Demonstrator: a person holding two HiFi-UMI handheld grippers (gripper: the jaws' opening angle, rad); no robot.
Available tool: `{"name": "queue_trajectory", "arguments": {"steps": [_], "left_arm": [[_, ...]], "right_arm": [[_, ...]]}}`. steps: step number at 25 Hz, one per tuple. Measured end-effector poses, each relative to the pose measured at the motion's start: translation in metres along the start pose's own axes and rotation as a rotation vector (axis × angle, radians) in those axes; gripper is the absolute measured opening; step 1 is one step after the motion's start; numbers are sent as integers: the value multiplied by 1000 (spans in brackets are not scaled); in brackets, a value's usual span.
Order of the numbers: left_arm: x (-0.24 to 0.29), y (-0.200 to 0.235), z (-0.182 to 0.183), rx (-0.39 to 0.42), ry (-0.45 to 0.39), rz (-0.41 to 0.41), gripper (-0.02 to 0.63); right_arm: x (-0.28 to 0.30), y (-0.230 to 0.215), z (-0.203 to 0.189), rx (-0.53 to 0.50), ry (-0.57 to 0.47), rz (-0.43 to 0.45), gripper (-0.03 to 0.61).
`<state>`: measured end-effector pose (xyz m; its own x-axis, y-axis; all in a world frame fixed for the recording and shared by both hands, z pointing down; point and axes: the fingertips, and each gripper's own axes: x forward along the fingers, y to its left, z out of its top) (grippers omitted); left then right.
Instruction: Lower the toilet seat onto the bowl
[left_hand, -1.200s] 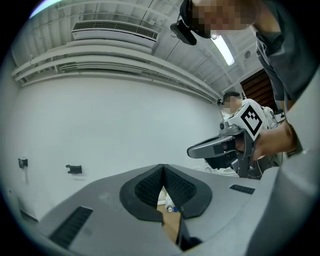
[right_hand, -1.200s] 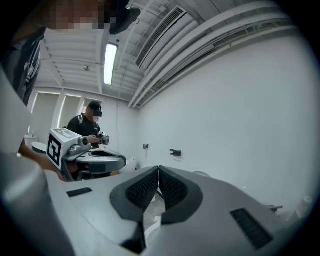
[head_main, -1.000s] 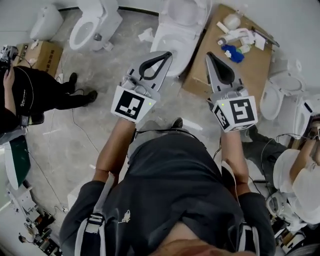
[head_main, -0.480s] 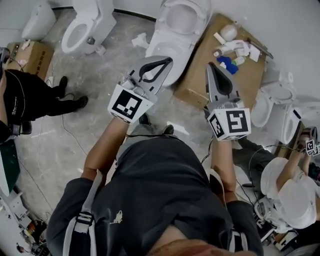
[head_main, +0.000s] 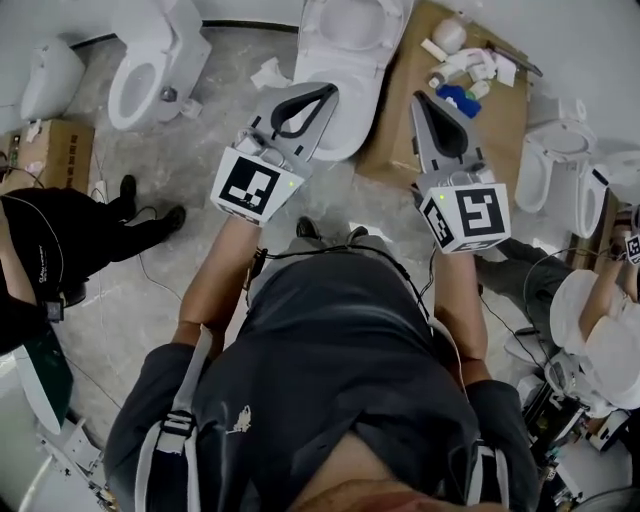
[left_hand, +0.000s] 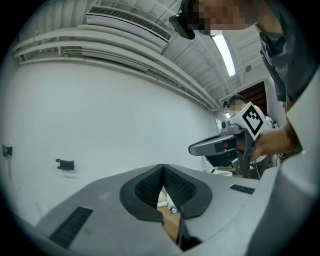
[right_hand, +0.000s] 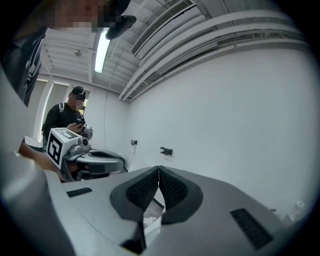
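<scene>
A white toilet (head_main: 352, 70) stands at the top centre of the head view. Its seat (head_main: 352, 22) looks raised toward the wall, an oval ring at the picture's top edge. My left gripper (head_main: 330, 93) is shut and empty, its tip over the front of the bowl. My right gripper (head_main: 418, 99) is also shut and empty, just right of the bowl. Both gripper views face a bare white wall. The left gripper (left_hand: 162, 169) shows its pads together, and so does the right gripper (right_hand: 159, 170). Neither touches the seat.
A cardboard sheet (head_main: 500, 120) with bottles and rags lies right of the toilet. Another toilet (head_main: 150, 60) stands upper left, more toilets (head_main: 560, 170) at the right. A person in black (head_main: 50, 230) crouches at left, another person (head_main: 600, 330) at right. Cables trail on the floor.
Both grippers have moved level across the floor with the person, and the head view has swung: the upper-left toilet and the person in black sit further left. Jaws stay shut.
</scene>
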<state>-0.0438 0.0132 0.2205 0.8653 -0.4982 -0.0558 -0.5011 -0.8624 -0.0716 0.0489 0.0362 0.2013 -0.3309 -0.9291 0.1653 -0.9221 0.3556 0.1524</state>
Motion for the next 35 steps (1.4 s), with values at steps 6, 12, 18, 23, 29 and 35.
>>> {"name": "queue_trajectory", "arguments": {"steps": [6, 12, 18, 23, 29, 35], "left_arm": [[8, 9, -8, -3, 14, -14, 4], [26, 17, -6, 11, 30, 16, 3], [50, 25, -6, 22, 56, 72, 3], [75, 22, -15, 43, 83, 101, 3], [95, 27, -22, 43, 109, 138, 3], [98, 40, -26, 40, 109, 133, 4]], "right_arm": [[11, -7, -9, 10, 27, -11, 8], [29, -26, -8, 21, 4, 23, 8], [43, -52, -5, 29, -28, 79, 8], [51, -79, -11, 52, -48, 110, 8], [59, -98, -14, 53, -62, 158, 8], [77, -97, -16, 55, -53, 159, 8]]}}
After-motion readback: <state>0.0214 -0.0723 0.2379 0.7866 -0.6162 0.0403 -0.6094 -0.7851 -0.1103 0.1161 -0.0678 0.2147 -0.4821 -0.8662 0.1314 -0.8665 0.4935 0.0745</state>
